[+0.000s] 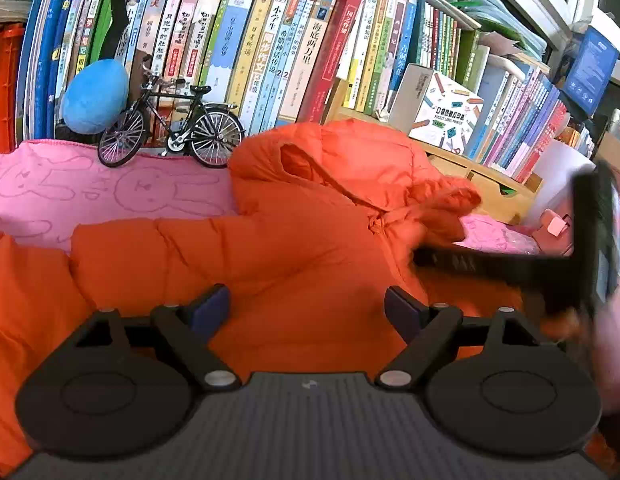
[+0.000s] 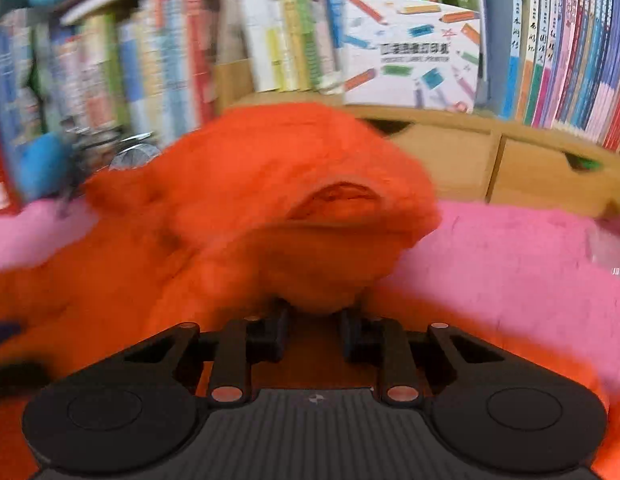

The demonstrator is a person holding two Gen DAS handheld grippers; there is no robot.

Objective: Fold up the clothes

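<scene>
An orange puffer jacket (image 1: 301,216) with a hood lies on a pink bunny-print blanket (image 1: 89,188). My left gripper (image 1: 307,308) is open and empty just above the jacket's body. My right gripper (image 2: 314,328) is shut on a bunched fold of the jacket (image 2: 269,208), near the hood or sleeve, and holds it lifted. The right wrist view is motion blurred. The right gripper also shows in the left wrist view (image 1: 430,258) as a black blurred bar at the right, at the jacket's sleeve.
A model bicycle (image 1: 169,128) and a blue plush egg (image 1: 95,96) stand at the blanket's far edge. Bookshelves full of books (image 1: 269,48) and a white printed box (image 1: 446,110) are behind. Wooden drawers (image 2: 530,164) sit at the back right.
</scene>
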